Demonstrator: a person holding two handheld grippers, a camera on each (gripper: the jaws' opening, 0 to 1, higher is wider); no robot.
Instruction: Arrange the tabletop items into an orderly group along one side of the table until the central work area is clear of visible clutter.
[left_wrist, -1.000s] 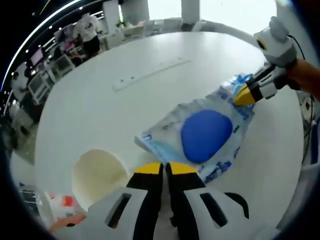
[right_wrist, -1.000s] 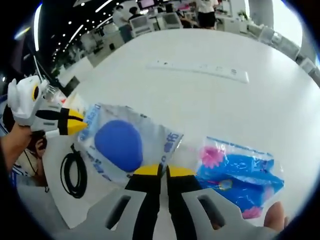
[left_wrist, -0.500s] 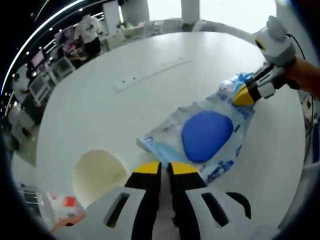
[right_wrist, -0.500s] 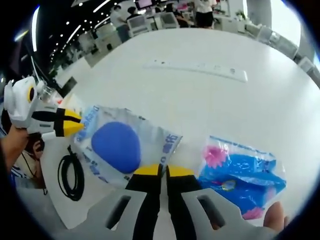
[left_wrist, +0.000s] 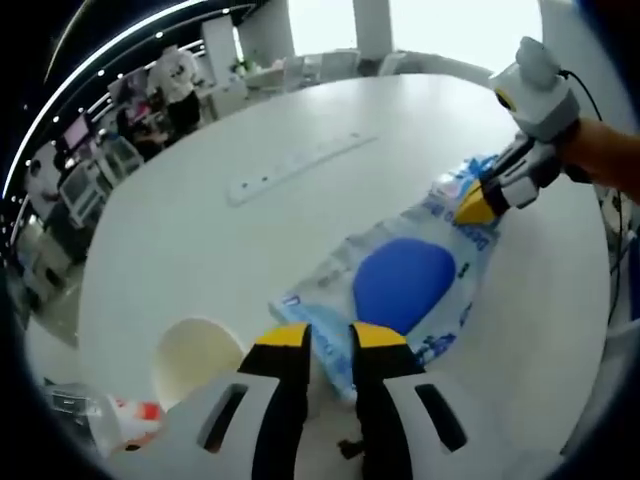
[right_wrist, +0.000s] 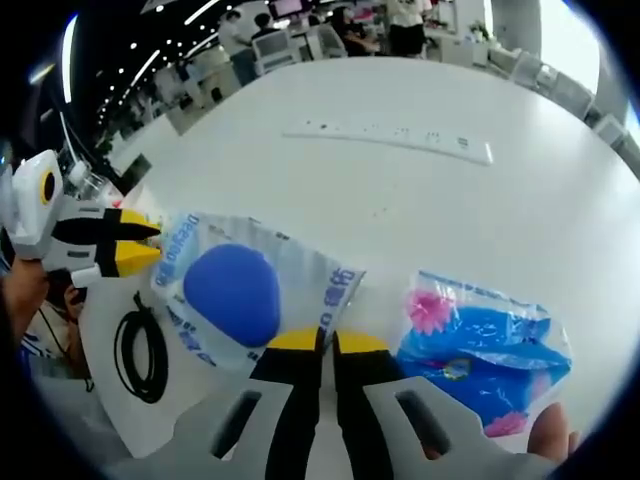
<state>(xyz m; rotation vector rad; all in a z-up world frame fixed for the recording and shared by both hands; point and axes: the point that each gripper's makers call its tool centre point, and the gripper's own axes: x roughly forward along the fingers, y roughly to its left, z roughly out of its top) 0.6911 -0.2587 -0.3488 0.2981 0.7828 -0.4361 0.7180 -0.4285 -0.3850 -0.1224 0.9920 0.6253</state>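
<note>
our right gripper clenches one edge of the clear bag with a blue pad; our left gripper has its tips parted at the opposite edge, released. we count two bags: a second, blue bag lies just beside the first. one cup, one power strip and one black cable lie apart on the white table, its far half open.

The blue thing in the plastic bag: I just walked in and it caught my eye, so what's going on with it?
A person with two handheld grippers is tidying a round white table. The right gripper is shut on one edge of the clear bag with the blue pad; the left gripper stands open at the opposite edge. A second blue packet lies beside it, a paper cup and power strip farther off.
</note>
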